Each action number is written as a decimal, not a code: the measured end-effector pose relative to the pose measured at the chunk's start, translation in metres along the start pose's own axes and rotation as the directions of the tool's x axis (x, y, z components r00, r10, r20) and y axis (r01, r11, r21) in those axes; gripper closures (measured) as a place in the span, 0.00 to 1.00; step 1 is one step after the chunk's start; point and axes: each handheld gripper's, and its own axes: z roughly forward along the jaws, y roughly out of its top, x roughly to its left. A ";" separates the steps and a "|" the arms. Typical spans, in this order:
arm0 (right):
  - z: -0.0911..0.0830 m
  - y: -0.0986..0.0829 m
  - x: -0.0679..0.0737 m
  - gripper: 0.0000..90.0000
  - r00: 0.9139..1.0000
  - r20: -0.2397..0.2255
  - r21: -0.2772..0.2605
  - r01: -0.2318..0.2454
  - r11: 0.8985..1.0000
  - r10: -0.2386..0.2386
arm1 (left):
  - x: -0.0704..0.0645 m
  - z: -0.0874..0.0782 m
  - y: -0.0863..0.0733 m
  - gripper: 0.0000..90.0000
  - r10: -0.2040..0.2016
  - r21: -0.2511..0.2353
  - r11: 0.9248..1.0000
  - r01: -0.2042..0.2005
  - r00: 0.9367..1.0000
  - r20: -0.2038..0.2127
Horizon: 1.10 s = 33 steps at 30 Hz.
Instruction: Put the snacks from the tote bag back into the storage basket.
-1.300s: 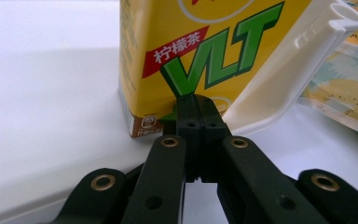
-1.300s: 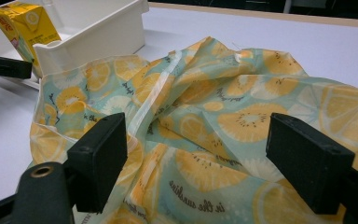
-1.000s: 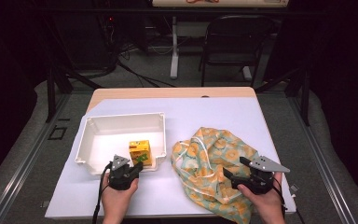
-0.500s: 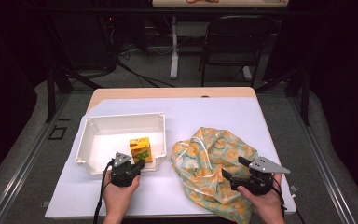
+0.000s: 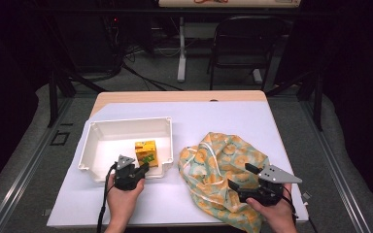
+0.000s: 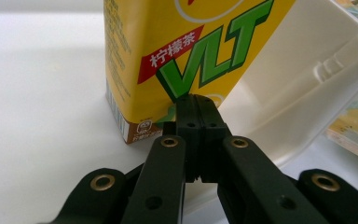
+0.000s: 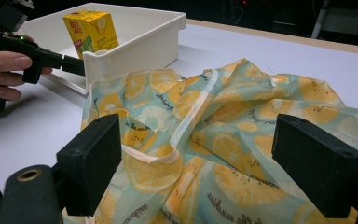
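A yellow carton (image 5: 146, 152) stands in the white bin (image 5: 102, 145), just past the closed left gripper (image 5: 141, 170). The right gripper (image 5: 239, 176) is wide open over the bag (image 5: 223, 165).

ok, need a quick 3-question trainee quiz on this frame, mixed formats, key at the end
1. True or false: the left gripper has its jaws pressed together with nothing between them.
2. Where does the yellow drink carton stand? A) on the fruit-print cloth bag B) inside the white bin C) on the bare table
3. Fill in: the right gripper, jaws wide apart, hovers over the ____.

Key: 1 true; 2 B; 3 fruit-print cloth bag
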 end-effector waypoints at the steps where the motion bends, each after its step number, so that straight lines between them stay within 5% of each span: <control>1: 0.000 0.000 0.000 0.17 1.000 0.001 0.002 0.000 1.000 0.000 | 0.000 0.001 0.000 1.00 -0.002 -0.002 1.000 0.002 1.000 -0.002; 14: 0.000 0.000 0.000 0.17 1.000 0.005 0.007 0.009 1.000 -0.009 | 0.001 -0.008 0.003 0.91 -0.036 -0.037 0.999 0.035 0.999 -0.037; 24: 0.001 -0.001 -0.001 0.17 1.000 0.006 0.010 0.008 1.000 -0.008 | 0.028 -0.023 0.008 0.99 -0.129 -0.088 0.989 0.121 0.987 -0.095; 33: 0.002 -0.001 -0.001 0.17 1.000 0.014 0.016 0.007 1.000 -0.007 | 0.027 -0.008 0.020 1.00 -0.107 -0.066 0.993 0.101 0.991 -0.085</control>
